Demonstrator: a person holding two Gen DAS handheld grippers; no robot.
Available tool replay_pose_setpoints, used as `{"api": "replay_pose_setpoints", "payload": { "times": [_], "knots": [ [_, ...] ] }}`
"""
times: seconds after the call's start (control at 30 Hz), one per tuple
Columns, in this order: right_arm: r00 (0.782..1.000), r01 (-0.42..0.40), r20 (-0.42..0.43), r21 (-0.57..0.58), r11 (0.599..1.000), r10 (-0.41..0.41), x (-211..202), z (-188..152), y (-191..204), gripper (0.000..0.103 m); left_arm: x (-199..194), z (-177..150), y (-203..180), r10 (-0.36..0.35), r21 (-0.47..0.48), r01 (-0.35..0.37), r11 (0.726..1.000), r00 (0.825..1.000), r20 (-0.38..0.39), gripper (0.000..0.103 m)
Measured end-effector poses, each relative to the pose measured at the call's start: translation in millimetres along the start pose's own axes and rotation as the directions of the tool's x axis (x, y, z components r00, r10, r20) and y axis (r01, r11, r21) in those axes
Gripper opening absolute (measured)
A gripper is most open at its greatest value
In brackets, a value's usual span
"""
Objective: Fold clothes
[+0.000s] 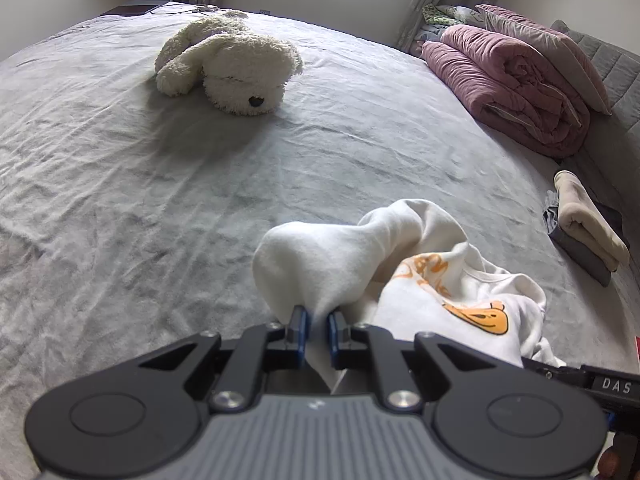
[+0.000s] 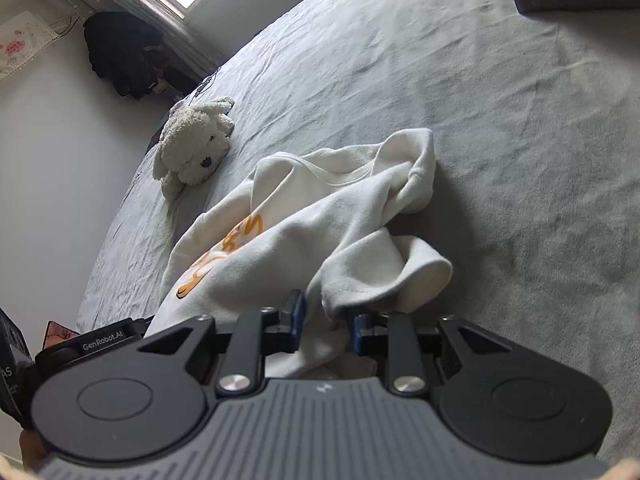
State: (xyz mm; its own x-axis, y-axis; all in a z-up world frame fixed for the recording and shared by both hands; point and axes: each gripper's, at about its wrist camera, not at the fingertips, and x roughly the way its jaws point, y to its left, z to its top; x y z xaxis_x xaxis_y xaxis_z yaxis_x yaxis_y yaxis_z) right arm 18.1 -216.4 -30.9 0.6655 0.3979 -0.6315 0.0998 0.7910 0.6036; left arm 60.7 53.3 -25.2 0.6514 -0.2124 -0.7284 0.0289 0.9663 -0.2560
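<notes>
A white sweatshirt with an orange print [image 1: 420, 304] lies crumpled on the grey bed sheet [image 1: 160, 200]. My left gripper [image 1: 318, 326] is shut on a fold of one white sleeve, which bulges up in front of the fingers. In the right wrist view the same sweatshirt [image 2: 320, 208] stretches away from me, print facing left. My right gripper [image 2: 326, 320] holds a bunched edge of it between its blue-padded fingers, with a wider gap than the left. The two grippers sit close side by side at the near edge of the garment.
A white plush dog [image 1: 236, 64] lies further up the bed. A rolled pink quilt [image 1: 508, 80] and pillows line the right side. A small stack of folded clothes [image 1: 584, 228] sits to the right of the sweatshirt. Wrinkled grey sheet [image 2: 500, 120] spreads around.
</notes>
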Motion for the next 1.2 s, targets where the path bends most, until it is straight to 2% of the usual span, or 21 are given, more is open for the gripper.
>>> {"api": "replay_pose_setpoints", "payload": {
  "times": [0.07,0.2,0.3,0.4,0.5,0.57,0.7,0.77,0.8,0.83,0.87,1.0,1.2],
  "knots": [
    [0.999,0.011,0.045,-0.027,1.000,-0.010,-8,2,2,0.015,-1,1,1,-0.008,-0.003,0.008,1.000,1.000,0.002,0.011],
    [0.988,0.043,0.154,-0.085,0.995,-0.029,-28,8,7,0.011,-6,3,5,-0.026,-0.014,0.027,1.000,1.000,0.012,0.011],
    [0.969,0.066,0.244,-0.095,0.993,-0.041,-45,20,5,0.002,-9,4,7,-0.035,-0.019,0.035,0.999,0.999,0.017,0.011],
    [0.959,0.082,0.278,-0.059,0.995,-0.062,-54,32,-7,0.002,-8,4,9,-0.028,-0.019,0.028,0.999,1.000,0.012,0.011],
    [0.975,0.036,0.219,0.003,0.999,-0.036,-52,35,-21,0.004,-6,4,9,-0.027,-0.019,0.027,0.999,1.000,0.001,0.011],
    [0.982,0.019,0.186,0.016,1.000,-0.022,-47,33,-21,0.013,-5,3,8,-0.024,-0.010,0.024,1.000,1.000,-0.005,0.011],
    [0.991,-0.016,0.132,0.029,0.999,0.012,-41,30,-17,0.015,-2,1,7,-0.016,0.003,0.016,1.000,1.000,-0.016,0.011],
    [0.995,-0.021,0.102,0.040,0.999,0.017,-38,27,-17,0.021,-1,1,9,-0.017,-0.002,0.017,1.000,1.000,-0.026,0.012],
    [0.996,-0.027,0.090,0.048,0.998,0.022,-38,25,-18,0.029,0,1,10,-0.018,-0.005,0.018,1.000,0.999,-0.031,0.014],
    [0.997,-0.032,0.077,0.057,0.998,0.027,-37,23,-18,0.051,0,1,11,-0.019,-0.008,0.018,1.000,0.999,-0.036,0.015],
    [0.997,-0.038,0.065,0.062,0.997,0.034,-37,21,-18,0.059,0,1,12,-0.019,-0.010,0.019,1.000,0.999,-0.040,0.016],
    [0.997,-0.071,0.031,0.029,0.997,0.071,-43,15,-10,0.059,1,0,14,-0.014,-0.009,0.014,1.000,0.999,-0.049,0.020],
    [0.993,-0.106,-0.050,-0.018,0.994,0.105,-36,-4,10,0.060,3,-2,14,-0.026,-0.014,0.026,1.000,0.998,-0.059,0.018]
  ]
}}
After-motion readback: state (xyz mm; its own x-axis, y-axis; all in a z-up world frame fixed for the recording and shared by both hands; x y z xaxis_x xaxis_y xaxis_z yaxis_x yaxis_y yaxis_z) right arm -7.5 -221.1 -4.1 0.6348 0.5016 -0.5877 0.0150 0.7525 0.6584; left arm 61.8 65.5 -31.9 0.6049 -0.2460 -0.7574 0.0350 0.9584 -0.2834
